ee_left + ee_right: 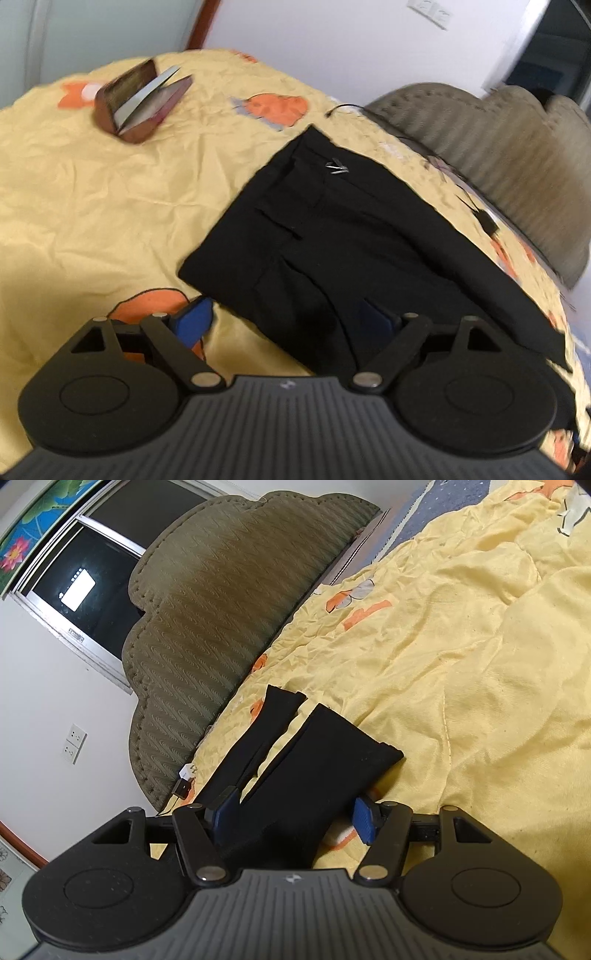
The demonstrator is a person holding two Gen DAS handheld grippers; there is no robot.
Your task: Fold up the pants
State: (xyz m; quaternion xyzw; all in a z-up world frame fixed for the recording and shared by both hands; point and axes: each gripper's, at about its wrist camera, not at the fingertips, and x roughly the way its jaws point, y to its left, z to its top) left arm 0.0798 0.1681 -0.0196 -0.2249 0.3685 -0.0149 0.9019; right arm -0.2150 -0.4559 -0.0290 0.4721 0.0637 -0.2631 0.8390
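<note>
The pants (332, 236) lie spread flat on the bedsheet (110, 206), their waist end in front of the left gripper (288, 321) and their two legs (295, 746) stretching away ahead of the right gripper (295, 818) with a gap between them. Along one side of the pants stands the headboard (207, 602), with a small charger (183, 782) on the sheet between the two. An open case (142, 101) sits well apart from the pants, on the side away from the headboard
</note>
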